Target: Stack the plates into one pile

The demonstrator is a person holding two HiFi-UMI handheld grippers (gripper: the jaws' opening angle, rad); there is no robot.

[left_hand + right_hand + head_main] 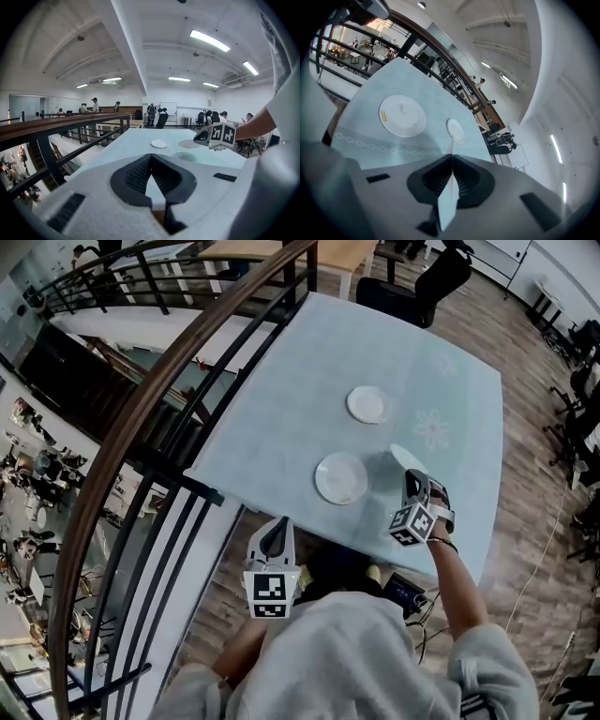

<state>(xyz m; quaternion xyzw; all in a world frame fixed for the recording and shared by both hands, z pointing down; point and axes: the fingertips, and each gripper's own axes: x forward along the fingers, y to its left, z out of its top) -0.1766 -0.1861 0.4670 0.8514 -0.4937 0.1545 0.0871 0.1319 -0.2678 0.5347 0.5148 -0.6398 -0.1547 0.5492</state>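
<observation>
Holding, head view: the right gripper [413, 486] has the held plate [405, 457] by its near rim. The plate is tilted and seems clear of the worktop [281, 409].
Piles, head view: the near plate [341, 477] lies just beside the held one, and the far plate [367, 404] lies apart, further up the cloth.
Idle hand, head view: the left gripper [276, 532] hangs off the worktop's near edge.
Left gripper view: fingers [136, 176] are clenched tip to tip with nothing between them.
Right gripper view: fingers [471, 180] clamp the held plate's rim, seen edge-on as a thin white sliver. Both other plates lie flat beyond.
Handling (judgement): the plate is likely stiff, glazed, slippery and chippable. A rim pinch lets it swing, so grip deep over the rim and set it down level on the near plate.
</observation>
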